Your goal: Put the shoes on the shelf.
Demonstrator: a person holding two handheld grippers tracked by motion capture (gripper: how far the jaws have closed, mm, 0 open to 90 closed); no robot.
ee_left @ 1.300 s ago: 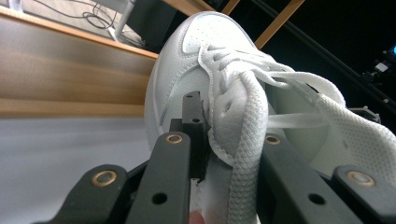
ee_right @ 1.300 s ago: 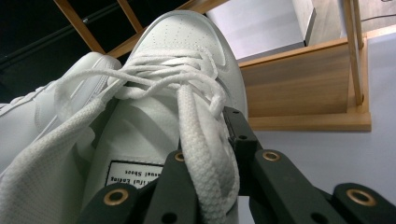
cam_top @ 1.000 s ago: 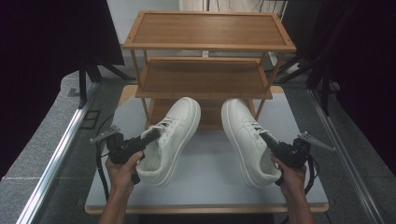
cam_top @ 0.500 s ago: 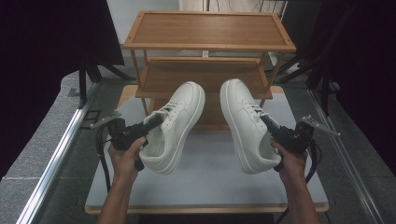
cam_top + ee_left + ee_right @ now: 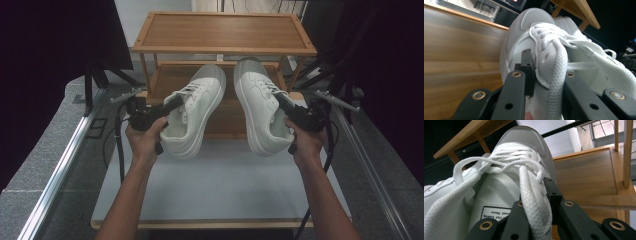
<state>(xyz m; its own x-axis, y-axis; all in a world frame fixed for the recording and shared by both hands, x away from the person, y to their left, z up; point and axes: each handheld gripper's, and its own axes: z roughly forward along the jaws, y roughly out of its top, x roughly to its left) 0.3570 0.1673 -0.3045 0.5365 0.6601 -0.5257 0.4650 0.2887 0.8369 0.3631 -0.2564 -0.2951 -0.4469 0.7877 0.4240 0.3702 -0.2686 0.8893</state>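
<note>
Left gripper [image 5: 172, 103]: pinching the left shoe [image 5: 194, 117] at its collar and tongue; one jaw inside the opening, one outside, seen close in the left gripper view [image 5: 541, 75].
Right gripper [image 5: 282, 102]: pinching the right shoe [image 5: 260, 105] the same way, jaws closed on tongue and lace [image 5: 534, 202].
Shoes: both off the table [image 5: 220, 190], side by side and apart, soles tipped down and outward.
Long axis: each shoe runs from its gripper toward 12 o'clock; left toe leans to 1, right toe to 11.
Rack [image 5: 225, 47]: at 12 o'clock from both grippers, just past the toes. Toe caps sit level with the middle shelf [image 5: 172, 80].
Nearer hand: about even; each hand has its own shoe.
Key relation: toes already point at the shelf opening, so my guess is a straight push toward 12 o'clock seats both.
Risk: the right toe is near the top board edge.
</note>
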